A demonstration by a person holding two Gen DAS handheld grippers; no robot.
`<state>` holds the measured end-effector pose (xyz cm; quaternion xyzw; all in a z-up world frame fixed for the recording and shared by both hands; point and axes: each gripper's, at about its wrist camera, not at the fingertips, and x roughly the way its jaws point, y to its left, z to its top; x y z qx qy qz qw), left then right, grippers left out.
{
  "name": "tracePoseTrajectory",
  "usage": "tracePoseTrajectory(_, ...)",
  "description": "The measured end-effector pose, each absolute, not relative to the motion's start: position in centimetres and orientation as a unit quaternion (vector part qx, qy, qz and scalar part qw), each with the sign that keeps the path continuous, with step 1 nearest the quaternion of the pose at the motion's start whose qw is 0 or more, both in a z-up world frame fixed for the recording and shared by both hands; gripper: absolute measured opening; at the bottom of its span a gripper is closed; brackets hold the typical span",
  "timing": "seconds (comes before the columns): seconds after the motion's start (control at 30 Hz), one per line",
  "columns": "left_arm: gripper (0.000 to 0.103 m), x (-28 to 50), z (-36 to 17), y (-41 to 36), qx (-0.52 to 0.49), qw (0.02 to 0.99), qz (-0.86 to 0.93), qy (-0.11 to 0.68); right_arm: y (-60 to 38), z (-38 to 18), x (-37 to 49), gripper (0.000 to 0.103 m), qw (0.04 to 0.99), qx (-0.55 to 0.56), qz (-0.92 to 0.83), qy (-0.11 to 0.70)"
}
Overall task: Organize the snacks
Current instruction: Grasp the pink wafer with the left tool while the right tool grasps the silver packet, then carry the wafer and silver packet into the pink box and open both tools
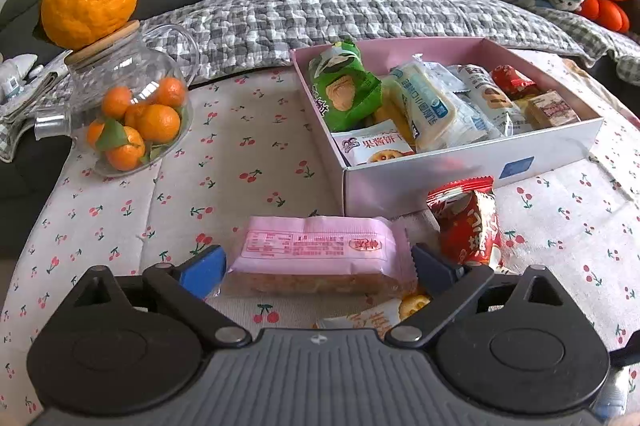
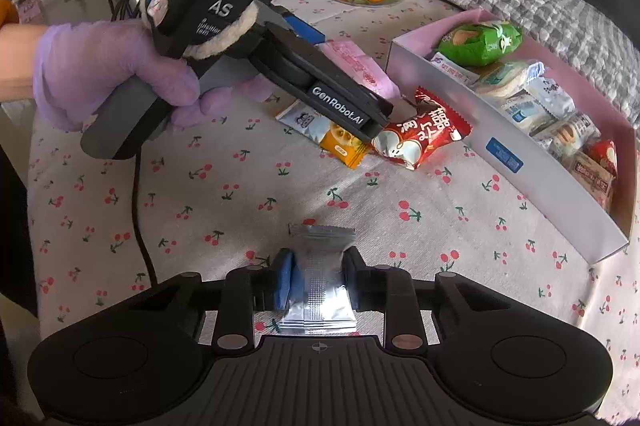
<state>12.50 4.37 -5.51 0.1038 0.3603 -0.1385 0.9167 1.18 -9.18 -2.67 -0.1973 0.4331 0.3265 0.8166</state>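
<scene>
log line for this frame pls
left gripper: open, straddling pink packet | right gripper: shut on silver packet | box: part-filled

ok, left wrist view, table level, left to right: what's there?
glass jar of mandarins → pink wrapped cake, between the open left gripper jaws → red snack packet. The pink box of snacks sits behind, right of centre.

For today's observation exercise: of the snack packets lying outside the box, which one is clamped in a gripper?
The silver foil packet, pinched by the shut right gripper. The pink packet only lies between the left gripper's open jaws.
</scene>
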Motion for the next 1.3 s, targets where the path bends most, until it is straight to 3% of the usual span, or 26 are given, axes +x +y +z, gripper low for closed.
tracePoseTrajectory(0.4,0.069,12.2,-4.8,4.8,0.106,0.913,-0.162,0.359,-10.6,-1.6,2.7,0.025,0.844,-0.149,0.277,0.434)
tracePoseTrajectory(1.3,0.065,11.2,-1.8,6.6,0.077,0.915,-0.153,0.365,-17.2,-0.2,8.5,0.025,0.873,0.075,0.086,0.474)
